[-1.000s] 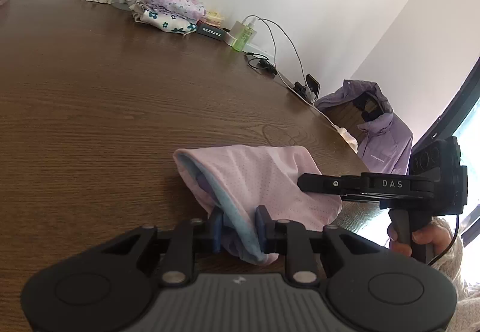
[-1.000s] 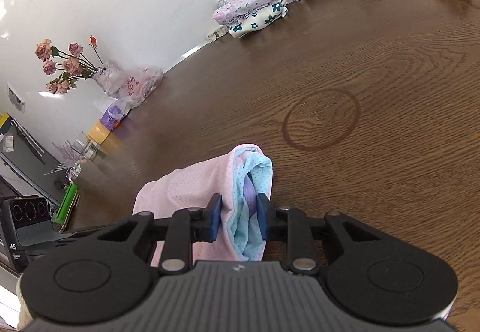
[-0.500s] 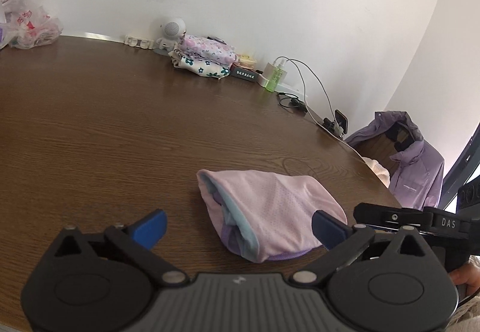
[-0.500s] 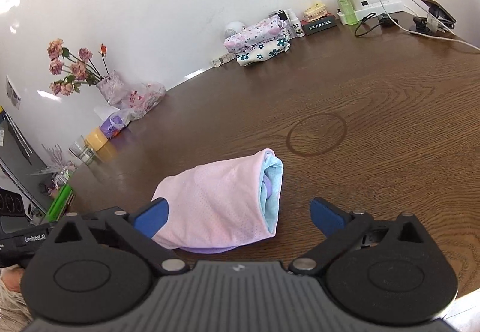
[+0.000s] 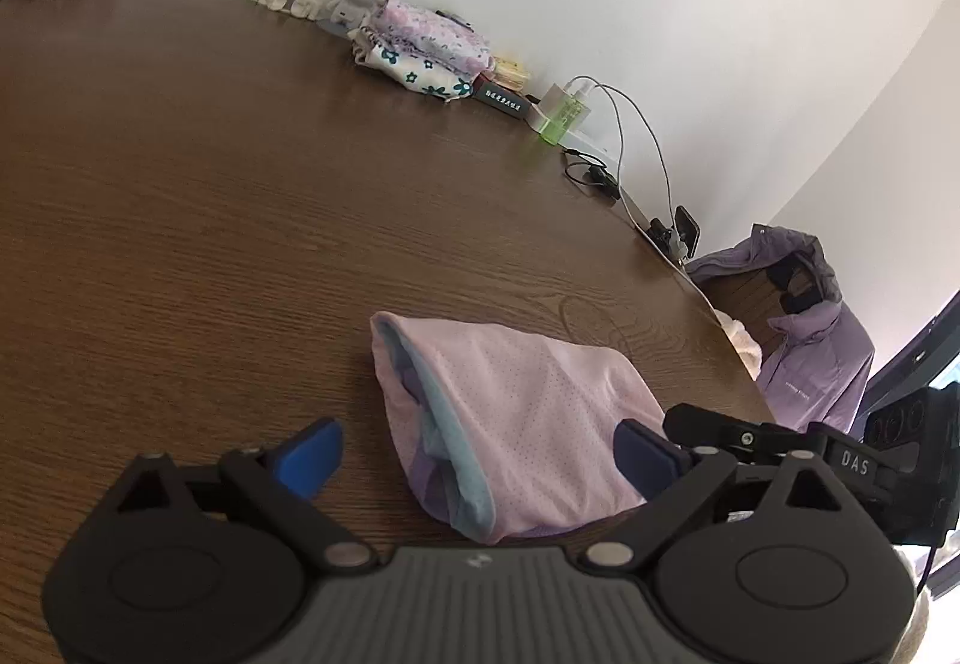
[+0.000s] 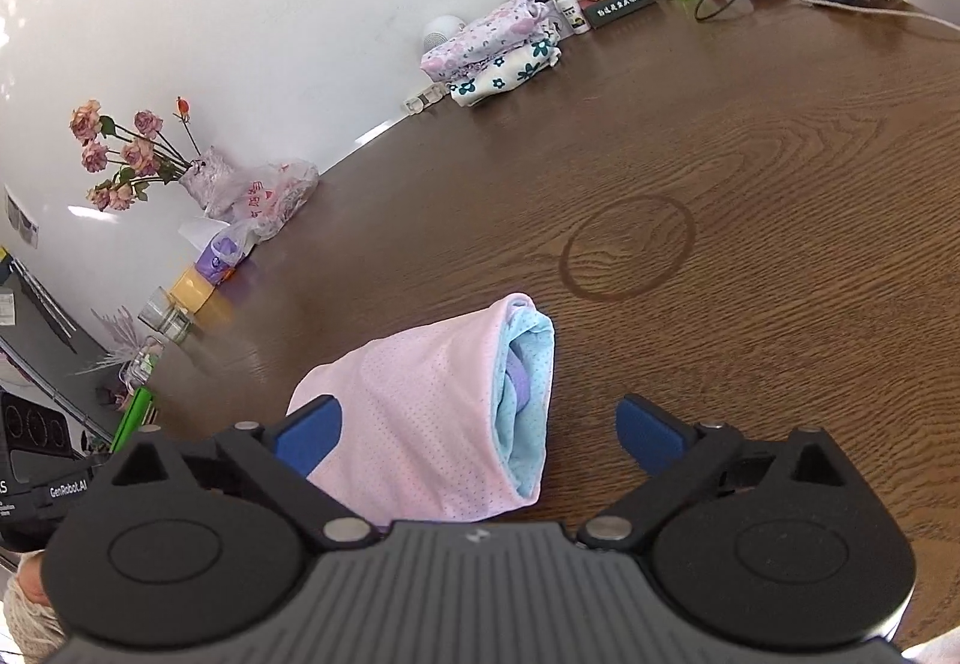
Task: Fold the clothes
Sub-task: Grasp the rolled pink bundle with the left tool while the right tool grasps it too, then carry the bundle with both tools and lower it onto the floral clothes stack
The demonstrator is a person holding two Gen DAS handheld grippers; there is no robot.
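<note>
While both grippers, left [image 5: 480,454] and right [image 6: 480,433], gape after closing slightly, one folded garment [image 5: 516,424] lies free; two folded clothes [image 6: 498,49] sit at twelve o'clock.

Place: a lived-in room of a home.
Surface: a dark brown wood-grain table [image 6: 750,172] is stretching ahead of the claw.
Far edge: folded floral-print cloths [image 6: 498,46] are lying by the white wall.
Left of the claw: dried pink roses [image 6: 120,148] are standing.
Right: a lilac padded jacket [image 5: 810,340] is hanging.
</note>
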